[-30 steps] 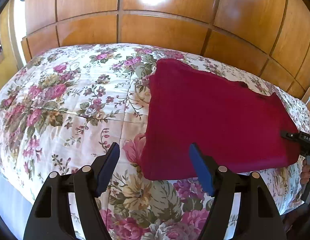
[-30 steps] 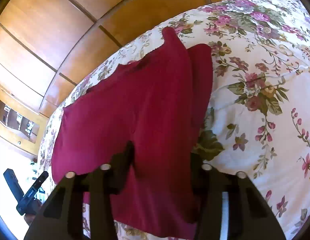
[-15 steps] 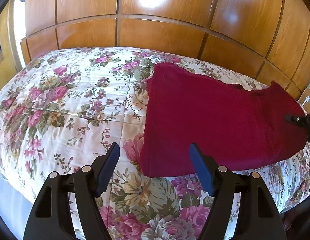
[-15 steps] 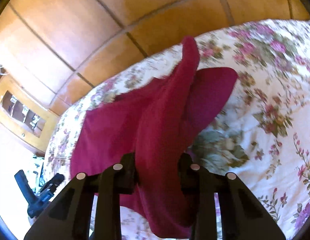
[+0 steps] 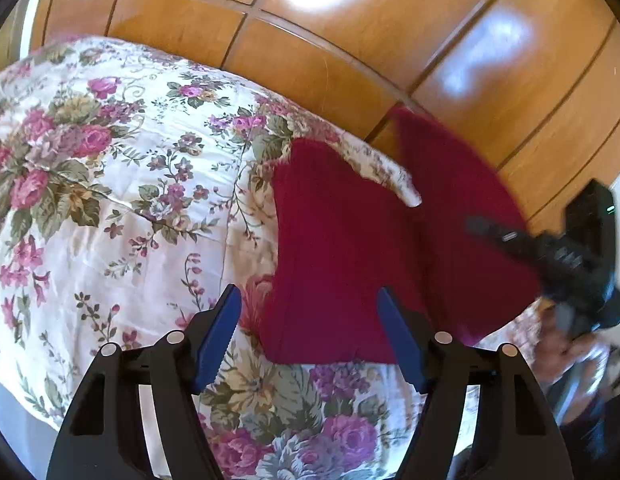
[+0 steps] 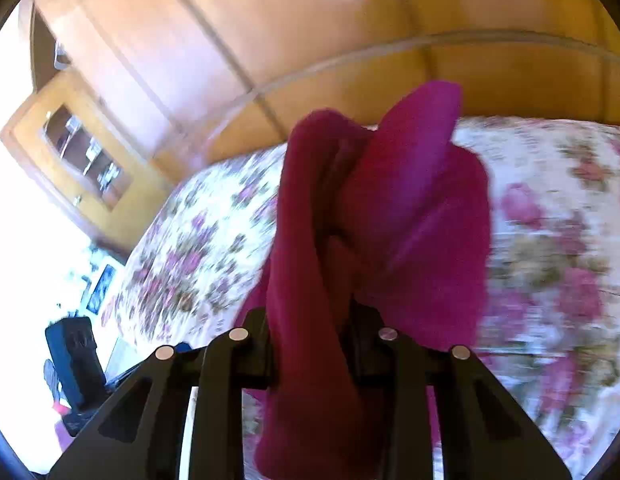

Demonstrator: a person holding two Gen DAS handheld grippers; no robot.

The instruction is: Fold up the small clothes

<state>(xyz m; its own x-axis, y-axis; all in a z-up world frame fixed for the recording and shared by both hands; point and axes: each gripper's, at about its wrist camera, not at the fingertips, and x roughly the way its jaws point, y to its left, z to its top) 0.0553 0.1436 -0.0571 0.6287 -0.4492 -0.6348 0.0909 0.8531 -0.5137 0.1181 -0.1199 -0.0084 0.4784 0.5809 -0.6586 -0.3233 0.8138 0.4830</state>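
Above floral bedspread (image 5: pixel 110 208), garment (image 5: pixel 337 248) now higher.

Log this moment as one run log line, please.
step: folding red garment | right gripper: shut on garment edge, lifted off floral bedspread | left gripper: open, empty

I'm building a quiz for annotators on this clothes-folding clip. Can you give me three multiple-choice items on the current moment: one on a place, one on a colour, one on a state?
1. Where does the garment partly rest?
A. on a floral bedspread
B. on a wooden floor
C. in a basket

2. What colour is the garment?
A. navy
B. dark red
C. white

3. What state is the left gripper in?
A. shut on the garment
B. open, holding nothing
C. shut on the bedspread

Answers:
1 A: its near part lies on the floral bedspread while the right gripper lifts the other side.
2 B: the cloth is dark red in both views.
3 B: its blue pads stand apart above the cloth.
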